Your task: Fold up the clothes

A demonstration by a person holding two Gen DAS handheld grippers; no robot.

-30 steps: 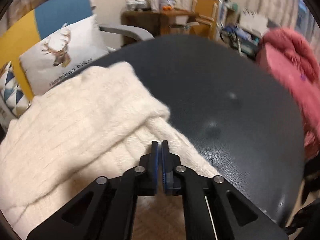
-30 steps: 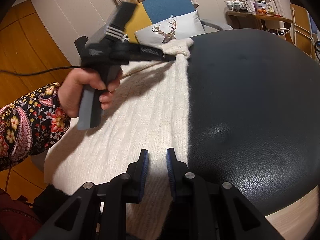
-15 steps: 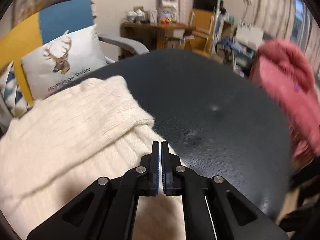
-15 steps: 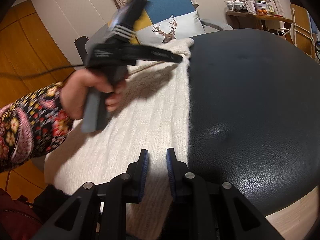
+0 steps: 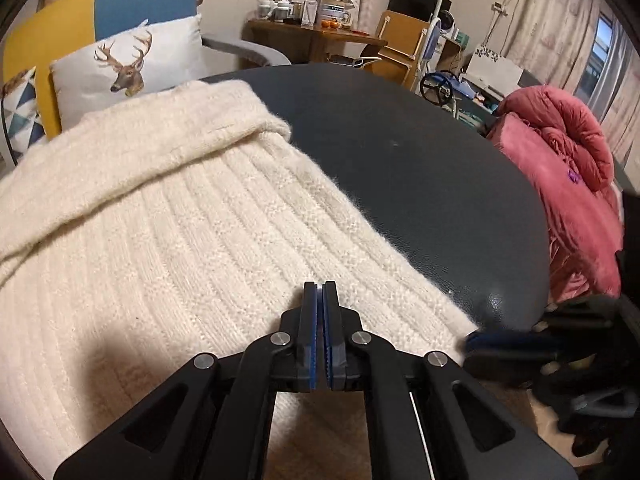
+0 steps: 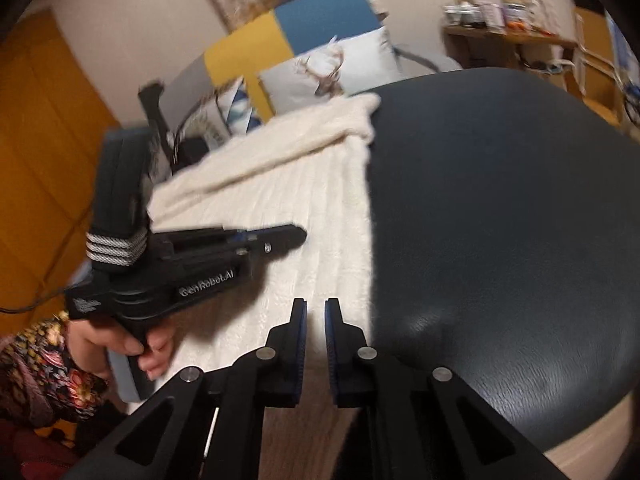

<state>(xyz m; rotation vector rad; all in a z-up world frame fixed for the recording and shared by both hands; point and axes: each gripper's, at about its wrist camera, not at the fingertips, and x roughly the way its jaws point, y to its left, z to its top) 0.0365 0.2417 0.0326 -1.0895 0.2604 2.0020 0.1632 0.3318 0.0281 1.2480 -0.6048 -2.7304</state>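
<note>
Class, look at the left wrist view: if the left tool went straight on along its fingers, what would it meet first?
Most likely the cream knitted sweater: the shut left tool points down at its ribbed surface, near the edge beside the black tabletop. How far off it is is unclear.

A cream ribbed-knit sweater [image 5: 192, 240] lies spread flat on the left part of the dark leather-look surface [image 5: 432, 184], its straight right edge running from near to far. At the far end a fluffier part is folded over the ribbed body, forming a thick rounded roll ending at the far right corner
</note>
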